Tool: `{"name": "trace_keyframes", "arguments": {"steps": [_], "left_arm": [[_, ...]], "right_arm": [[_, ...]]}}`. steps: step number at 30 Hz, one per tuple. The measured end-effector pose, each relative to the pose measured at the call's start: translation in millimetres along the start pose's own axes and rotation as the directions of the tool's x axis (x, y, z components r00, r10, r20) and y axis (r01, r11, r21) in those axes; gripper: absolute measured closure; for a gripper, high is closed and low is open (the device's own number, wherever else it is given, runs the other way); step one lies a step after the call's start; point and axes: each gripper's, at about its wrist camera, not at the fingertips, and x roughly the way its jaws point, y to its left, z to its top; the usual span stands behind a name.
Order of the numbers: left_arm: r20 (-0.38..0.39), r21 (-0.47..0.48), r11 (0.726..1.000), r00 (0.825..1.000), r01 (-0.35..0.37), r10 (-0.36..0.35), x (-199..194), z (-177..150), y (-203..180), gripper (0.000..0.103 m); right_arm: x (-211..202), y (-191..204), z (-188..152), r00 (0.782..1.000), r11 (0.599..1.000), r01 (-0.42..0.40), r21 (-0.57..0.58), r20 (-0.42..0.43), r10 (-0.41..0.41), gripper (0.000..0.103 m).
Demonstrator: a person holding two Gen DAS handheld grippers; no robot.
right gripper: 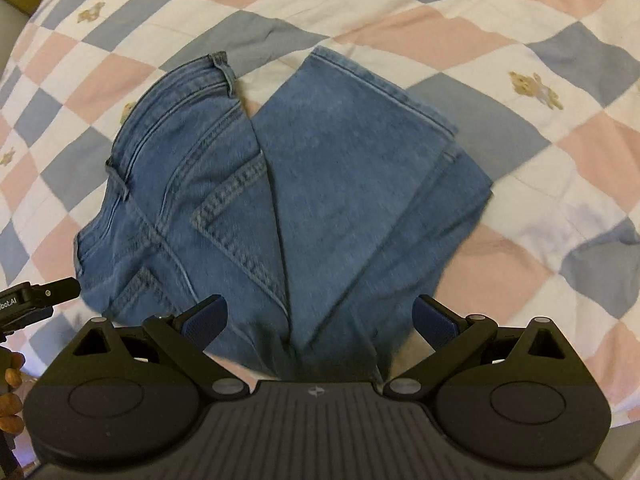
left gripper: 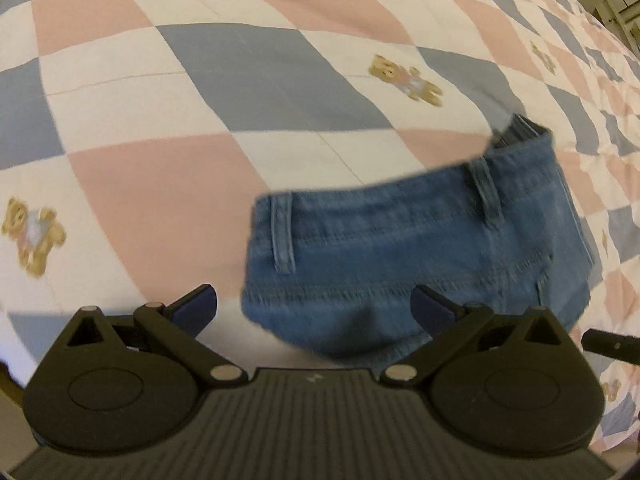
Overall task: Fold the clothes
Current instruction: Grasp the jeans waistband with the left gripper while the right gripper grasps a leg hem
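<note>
left gripper (left gripper: 314,306): jaws spread wide, nothing between the blue pads (left gripper: 198,304), released. directly ahead of it, and slightly toward its right finger, lies the waistband end of the folded jeans (left gripper: 420,248), belt loops (left gripper: 282,232) facing the camera. the denim reaches the space between the fingers, but contact with either pad cannot be confirmed.

right gripper (right gripper: 320,316): jaws likewise spread wide, released, holding nothing. the jeans (right gripper: 288,200) lie immediately ahead and run under the gap between its fingers. seat and back pocket (right gripper: 236,216) sit ahead-left; a folded-over leg panel with its hem (right gripper: 384,84) extends ahead-right, overlapping the seat portion along a diagonal edge.

at the far left of the right wrist view, part of the left gripper body is visible just beside the waistband corner.

the garment rests flat on a quilted bedspread (left gripper: 168,92) of pink, blue and white checks with teddy bear motifs (left gripper: 406,78), which surrounds it on all sides.
</note>
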Motion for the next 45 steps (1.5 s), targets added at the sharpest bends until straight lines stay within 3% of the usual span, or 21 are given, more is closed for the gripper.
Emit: {"name": "trace_keyframes", "arguments": {"steps": [4,7,10,15,20,22,25,31,34,38,41,45], "left_arm": [[-0.002,-0.016,1.0,1.0,0.022,-0.022,20.7,20.1,19.0,0.001],[-0.017,-0.038,0.996,0.997,0.081,-0.081,38.2,32.4,34.3,0.001],[-0.05,-0.043,0.985,0.984,0.166,-0.168,50.1,36.8,38.1,0.001],[-0.073,0.001,0.967,0.965,0.254,-0.254,58.7,37.6,28.0,0.006],[-0.094,0.06,0.97,0.969,0.236,-0.23,63.0,39.0,22.3,0.009],[-0.099,0.069,0.974,0.973,0.217,-0.21,63.1,41.7,22.8,0.022],[-0.108,0.084,0.976,0.976,0.201,-0.191,62.2,43.6,23.6,0.029],[-0.112,0.122,0.981,0.984,0.154,-0.141,61.1,43.2,16.4,0.03],[-0.106,0.122,0.981,0.985,0.15,-0.137,59.7,42.2,15.8,0.03],[-0.098,0.126,0.981,0.986,0.147,-0.135,56.7,41.1,14.9,0.031],[-0.088,0.135,0.98,0.987,0.143,-0.132,53.7,40.9,11.1,0.031],[-0.078,0.166,0.977,0.989,0.136,-0.125,49.5,40.6,2.2,0.031]], "right_arm": [[12.5,16.2,27.4,1.0,1.0,0.007,-0.002,-0.006,-0.007,0.002],[18.8,24.5,43.2,1.0,1.0,-0.002,-0.001,-0.003,0.002,0.002],[25.8,28.2,55.6,1.0,1.0,-0.005,0.006,-0.013,0.005,0.002],[34.1,28.1,75.0,1.0,0.999,-0.013,0.044,-0.015,0.013,0.002],[37.3,31.5,102.8,0.999,0.995,-0.039,0.095,0.027,0.037,0.002],[39.1,35.4,114.3,0.998,0.993,-0.055,0.108,0.043,0.051,0.002],[42.2,43.3,129.5,0.995,0.989,-0.09,0.117,0.06,0.083,0.003],[53.3,66.3,161.2,0.989,0.984,-0.117,0.136,0.106,0.103,0.006],[67.0,77.0,174.7,0.994,0.99,-0.078,0.115,0.082,0.068,0.008],[83.8,80.2,174.9,1.0,0.998,-0.022,0.067,0.011,0.021,0.041],[76.4,67.6,164.8,0.998,0.994,-0.063,0.094,0.024,0.061,0.053],[65.6,57.1,152.2,0.999,0.996,-0.046,0.076,0.019,0.044,0.055]]}}
